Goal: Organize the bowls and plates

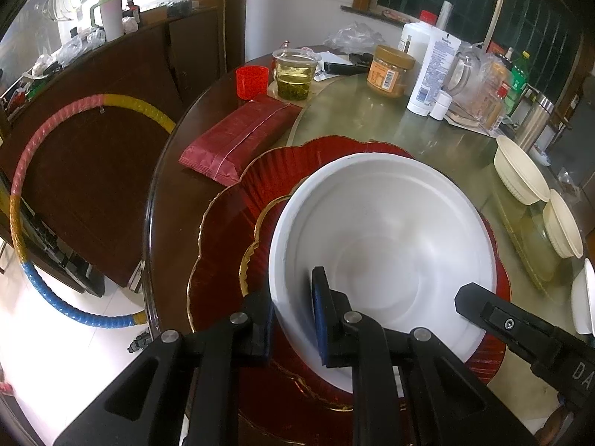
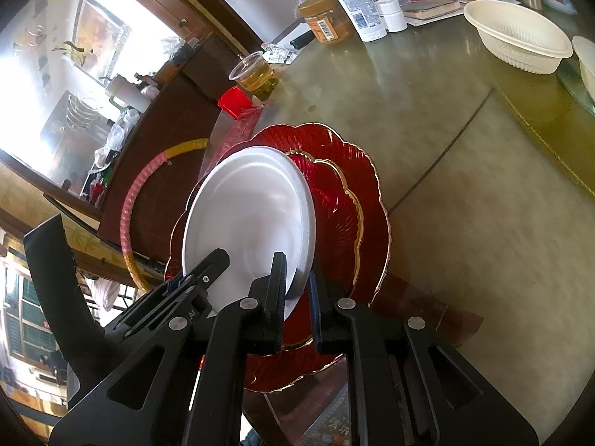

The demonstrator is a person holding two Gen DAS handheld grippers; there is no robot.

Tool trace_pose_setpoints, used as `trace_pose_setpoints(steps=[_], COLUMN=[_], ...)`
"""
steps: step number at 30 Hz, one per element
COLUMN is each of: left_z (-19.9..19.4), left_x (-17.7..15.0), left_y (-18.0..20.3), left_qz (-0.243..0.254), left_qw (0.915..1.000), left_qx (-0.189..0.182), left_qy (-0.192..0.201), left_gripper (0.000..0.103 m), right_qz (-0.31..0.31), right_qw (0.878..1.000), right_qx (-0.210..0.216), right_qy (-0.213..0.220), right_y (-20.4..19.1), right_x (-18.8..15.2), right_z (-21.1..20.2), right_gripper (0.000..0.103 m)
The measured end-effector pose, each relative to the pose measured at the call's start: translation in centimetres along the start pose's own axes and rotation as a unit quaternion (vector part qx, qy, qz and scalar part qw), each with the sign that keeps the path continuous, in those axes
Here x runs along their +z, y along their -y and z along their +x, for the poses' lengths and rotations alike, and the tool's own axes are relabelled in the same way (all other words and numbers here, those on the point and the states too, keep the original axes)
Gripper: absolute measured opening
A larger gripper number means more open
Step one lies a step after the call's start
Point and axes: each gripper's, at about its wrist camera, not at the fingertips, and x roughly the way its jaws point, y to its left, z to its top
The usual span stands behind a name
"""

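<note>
While both of your grippers pinch the white plate (image 1: 383, 238), it sits on the stack of red plates at the near edge of the worktop (image 2: 465, 193). Your left gripper (image 1: 293, 319) is clamped on the plate's rim, one finger outside and one inside the dish. Your right gripper (image 2: 297, 290) grips the rim at another point the same way, and its tip (image 1: 468, 299) shows in the left wrist view over the plate's right side. Beneath the white plate lie a smaller gold-edged red plate (image 2: 334, 200) and a larger scalloped red plate (image 2: 368, 193) below that. Well apart, toward the far right of the worktop, stand cream bowls (image 1: 520, 171). A red packet (image 1: 238, 133) lies just beyond the stack, near a red cup (image 1: 252, 81) and a clear cup of tea (image 1: 293, 74).
</note>
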Motion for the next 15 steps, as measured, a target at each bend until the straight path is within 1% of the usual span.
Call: trace_pose_setpoints(steps=[15], left_z=[0.10], left_x=[-0.16], left_y=[0.14], left_qz=[0.003], left_qw=[1.0000], left_qx=[0.003], left_qy=[-0.001], left_gripper=[0.016], right_qz=[-0.002], right_qw=[1.000], right_qx=[-0.002], right_qy=[0.001], right_y=[0.15], right_x=[0.02], right_z=[0.15], right_gripper=[0.011])
